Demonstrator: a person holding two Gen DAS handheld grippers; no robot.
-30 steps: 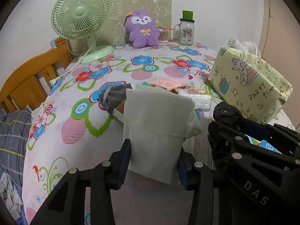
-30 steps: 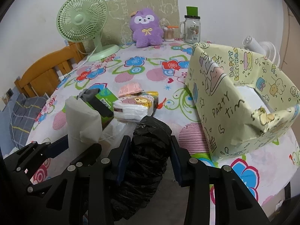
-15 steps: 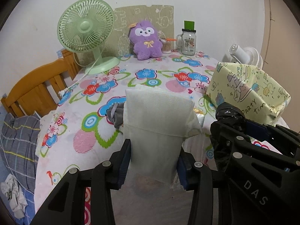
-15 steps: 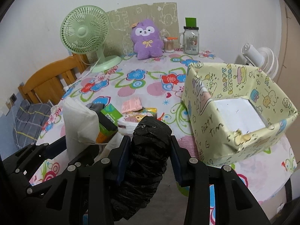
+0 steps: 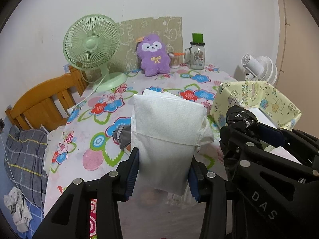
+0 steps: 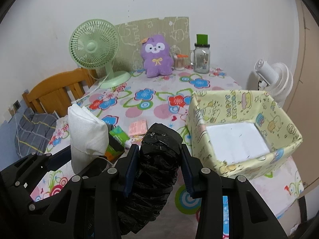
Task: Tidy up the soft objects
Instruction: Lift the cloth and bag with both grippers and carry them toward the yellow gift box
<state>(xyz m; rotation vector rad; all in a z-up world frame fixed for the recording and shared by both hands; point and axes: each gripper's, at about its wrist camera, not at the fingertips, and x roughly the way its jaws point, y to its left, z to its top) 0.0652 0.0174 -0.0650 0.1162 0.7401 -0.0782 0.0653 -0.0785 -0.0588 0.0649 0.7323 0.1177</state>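
White letters reading "DAS" are showing on the side of the right gripper in the left wrist view. The yellow box is carrying cartoon print with lettering along its inner wall, too small and warped to read surely. The jar is bearing a picture label that cannot be read.

Both grippers are pointing downward at a slant over the near edge of the table, side by side. The left gripper is clenching a white pouch between its blue pads, the pouch standing upright above the jaws. The right gripper is squeezing a black bag roll, whose crinkled plastic is hanging below the fingers.

The box is sitting open at the table's right, its white floor bare. Just past the grippers, a green packet, a pink card and a grey cloth are lying on the flowered cloth. At the far edge, a green fan, a purple plush and the jar are standing against the wall. A wooden chair is waiting at the left, a white fan beyond the box.
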